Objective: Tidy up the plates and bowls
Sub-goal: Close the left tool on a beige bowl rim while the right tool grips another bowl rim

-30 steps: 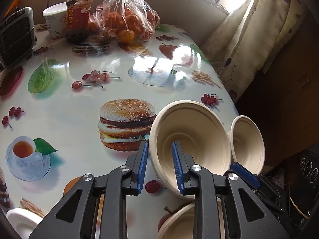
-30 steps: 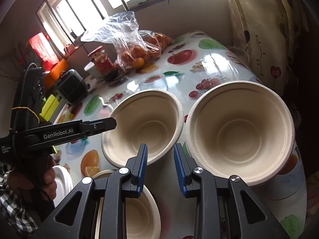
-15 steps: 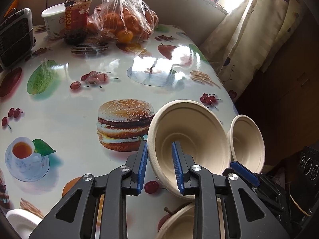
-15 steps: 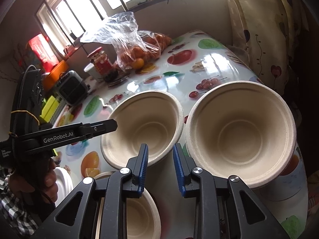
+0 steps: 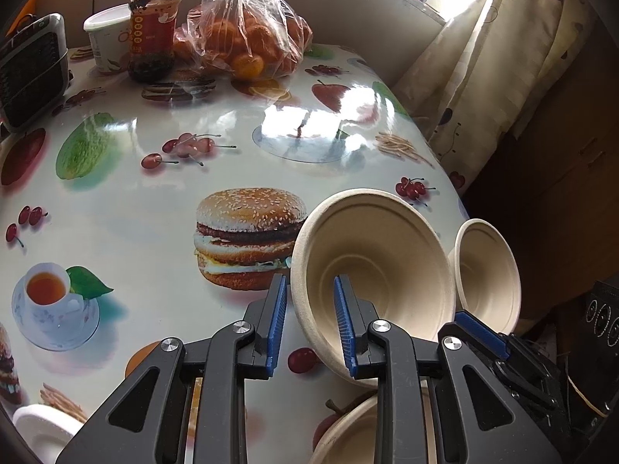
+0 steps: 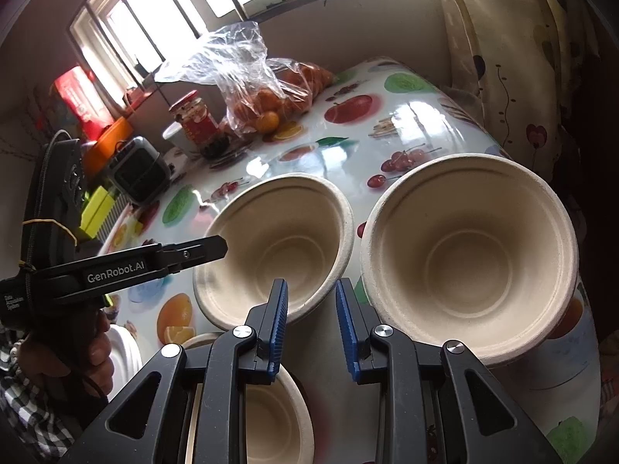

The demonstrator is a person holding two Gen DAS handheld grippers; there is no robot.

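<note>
On the desk (image 5: pixel 135 212), with its glossy food-print cover, three beige pulp bowls sit close together at the near right edge. The left gripper (image 5: pixel 311 323) has its fingers a narrow gap apart, straddling the near rim of the middle bowl (image 5: pixel 387 255), one finger outside and one inside. I cannot tell whether the pads actually press on the rim. The right gripper (image 6: pixel 311 323) is also only slightly parted and has nothing between its fingers. It hangs over the bare strip between the middle bowl and the rightmost bowl (image 6: pixel 472 255). The third bowl (image 6: pixel 271 425) lies below both grippers, nearest the cameras. A bag of oranges (image 5: pixel 247 34) and a red-lidded jar (image 5: pixel 153 31) stand at the far side.
</note>
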